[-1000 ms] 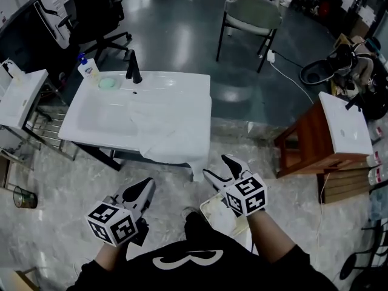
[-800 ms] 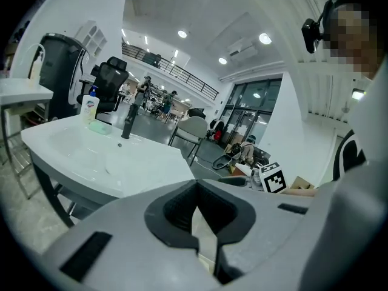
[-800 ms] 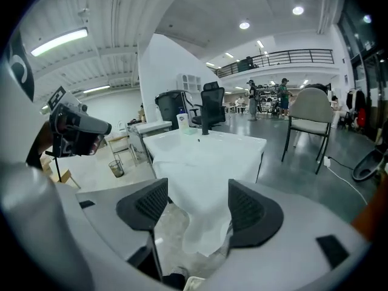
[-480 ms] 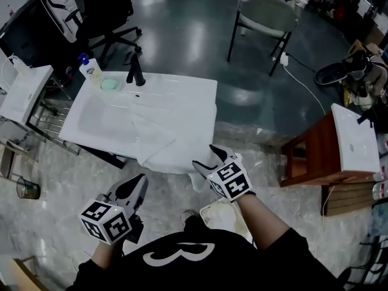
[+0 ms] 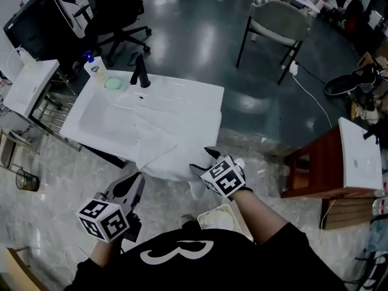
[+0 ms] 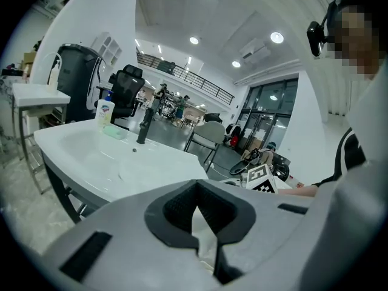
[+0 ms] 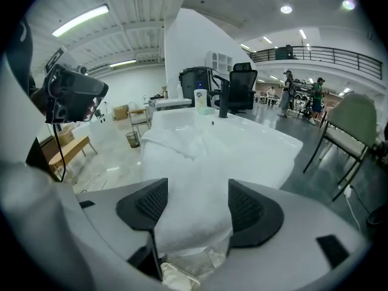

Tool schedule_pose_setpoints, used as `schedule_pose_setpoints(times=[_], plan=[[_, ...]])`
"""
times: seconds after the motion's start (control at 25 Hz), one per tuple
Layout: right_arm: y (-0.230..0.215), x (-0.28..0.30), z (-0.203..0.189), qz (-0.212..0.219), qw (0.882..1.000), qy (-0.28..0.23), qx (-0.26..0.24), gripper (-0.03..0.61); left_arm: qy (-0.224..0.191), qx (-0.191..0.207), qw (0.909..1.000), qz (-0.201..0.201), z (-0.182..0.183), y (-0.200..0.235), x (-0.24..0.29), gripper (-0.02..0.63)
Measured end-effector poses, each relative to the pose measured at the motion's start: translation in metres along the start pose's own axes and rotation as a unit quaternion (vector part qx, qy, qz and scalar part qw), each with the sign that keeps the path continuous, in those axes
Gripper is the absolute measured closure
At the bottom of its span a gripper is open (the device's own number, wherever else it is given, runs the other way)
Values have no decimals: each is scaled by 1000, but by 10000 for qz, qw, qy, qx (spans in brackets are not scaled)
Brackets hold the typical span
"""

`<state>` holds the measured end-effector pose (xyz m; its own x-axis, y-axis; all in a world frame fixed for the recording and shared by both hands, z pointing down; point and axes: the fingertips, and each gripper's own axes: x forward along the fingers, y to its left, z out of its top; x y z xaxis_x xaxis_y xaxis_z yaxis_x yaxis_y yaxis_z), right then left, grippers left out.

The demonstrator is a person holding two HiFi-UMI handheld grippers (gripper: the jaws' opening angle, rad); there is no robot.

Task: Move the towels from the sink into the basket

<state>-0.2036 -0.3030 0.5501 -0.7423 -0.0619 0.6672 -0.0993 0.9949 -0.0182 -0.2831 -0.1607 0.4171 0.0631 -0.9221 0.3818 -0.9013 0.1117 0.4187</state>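
Note:
A white towel (image 5: 167,141) lies across the right part of the white sink (image 5: 100,119) and hangs over its front edge. My right gripper (image 5: 205,161) is open at that hanging edge. In the right gripper view the towel (image 7: 194,156) fills the gap between the two pads of the right gripper (image 7: 197,194). My left gripper (image 5: 130,190) hovers lower left, in front of the sink, apart from the towel. Its jaws (image 6: 195,190) meet at the tips with nothing in them. The pale basket (image 5: 219,218) sits on the floor by my body, partly hidden by my right arm.
On the sink's back rim are a black faucet (image 5: 140,71), a soap bottle (image 5: 95,66) and a green soap dish (image 5: 113,83). A second sink (image 5: 30,83) stands at left, a wooden stand with a basin (image 5: 357,156) at right. Chairs (image 5: 276,23) stand beyond.
My right gripper has moved up and left from above the basket to the towel's hanging edge, still open. The left gripper has barely moved.

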Motion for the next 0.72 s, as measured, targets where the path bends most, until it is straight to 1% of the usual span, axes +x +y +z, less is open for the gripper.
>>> schedule_pose_setpoints(times=[0.2, 0.44, 0.72], plan=[[-1, 6, -4, 152, 9998, 90, 0, 288, -10, 30, 9999, 107, 0, 7, 5, 608], [-1, 8, -6, 218, 9996, 115, 106, 288, -61, -20, 9999, 81, 4, 12, 5, 607], [-2, 11, -7, 174, 9993, 303, 122, 291, 154, -57, 9999, 17, -1, 24, 6, 608]])
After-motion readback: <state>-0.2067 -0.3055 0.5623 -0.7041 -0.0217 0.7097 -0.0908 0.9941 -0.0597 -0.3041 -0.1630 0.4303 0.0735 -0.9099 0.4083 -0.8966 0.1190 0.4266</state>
